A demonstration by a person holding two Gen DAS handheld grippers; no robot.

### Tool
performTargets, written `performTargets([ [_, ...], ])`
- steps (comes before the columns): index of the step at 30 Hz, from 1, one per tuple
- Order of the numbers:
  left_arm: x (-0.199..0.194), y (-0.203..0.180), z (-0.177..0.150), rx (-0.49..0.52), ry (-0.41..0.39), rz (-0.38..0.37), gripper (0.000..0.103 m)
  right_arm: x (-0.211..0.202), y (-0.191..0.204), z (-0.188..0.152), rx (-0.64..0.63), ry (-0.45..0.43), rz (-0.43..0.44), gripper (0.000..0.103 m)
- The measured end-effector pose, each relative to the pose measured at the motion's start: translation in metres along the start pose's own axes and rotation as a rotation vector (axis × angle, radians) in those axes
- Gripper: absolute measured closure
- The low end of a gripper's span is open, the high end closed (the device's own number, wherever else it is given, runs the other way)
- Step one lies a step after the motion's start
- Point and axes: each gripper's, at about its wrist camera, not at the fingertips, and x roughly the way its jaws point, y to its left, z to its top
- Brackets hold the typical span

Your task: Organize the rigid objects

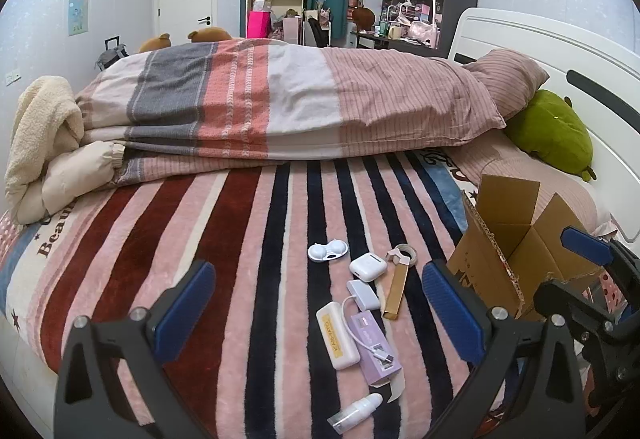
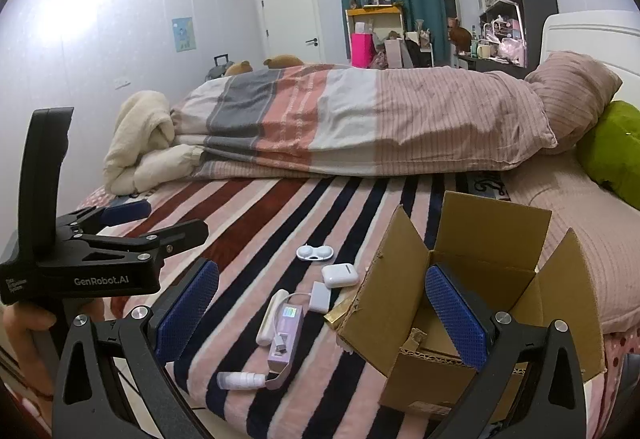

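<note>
Small items lie in a cluster on the striped blanket: a white lens case (image 1: 328, 251) (image 2: 315, 252), a white earbud case (image 1: 368, 266) (image 2: 340, 274), a white adapter with cable (image 1: 363, 294) (image 2: 320, 297), a cream power bank (image 1: 338, 335) (image 2: 272, 316), a purple box (image 1: 374, 347) (image 2: 285, 335), a gold bar (image 1: 397, 291), a tape roll (image 1: 404, 253) and a small clear bottle (image 1: 356, 412) (image 2: 242, 380). An open cardboard box (image 1: 516, 239) (image 2: 460, 279) stands to their right. My left gripper (image 1: 320, 319) hovers open over the cluster. My right gripper (image 2: 322, 319) is open, its right finger over the box.
A folded striped quilt (image 1: 280, 99) and pink pillow (image 1: 512, 79) lie across the bed behind. A green plush (image 1: 552, 131) rests by the white headboard (image 1: 560, 51). A cream fleece (image 1: 40, 127) is bundled at the left. A hand (image 2: 24, 323) holds the left gripper's body.
</note>
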Motion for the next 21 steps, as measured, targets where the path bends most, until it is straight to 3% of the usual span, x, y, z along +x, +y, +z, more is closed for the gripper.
performTargets([
  [21, 0.0053, 0.0062, -0.0006, -0.015, 0.008, 0.003, 0.0, 0.0071, 0.0025, -0.0037, 0.002, 0.012, 0.018, 0.0],
])
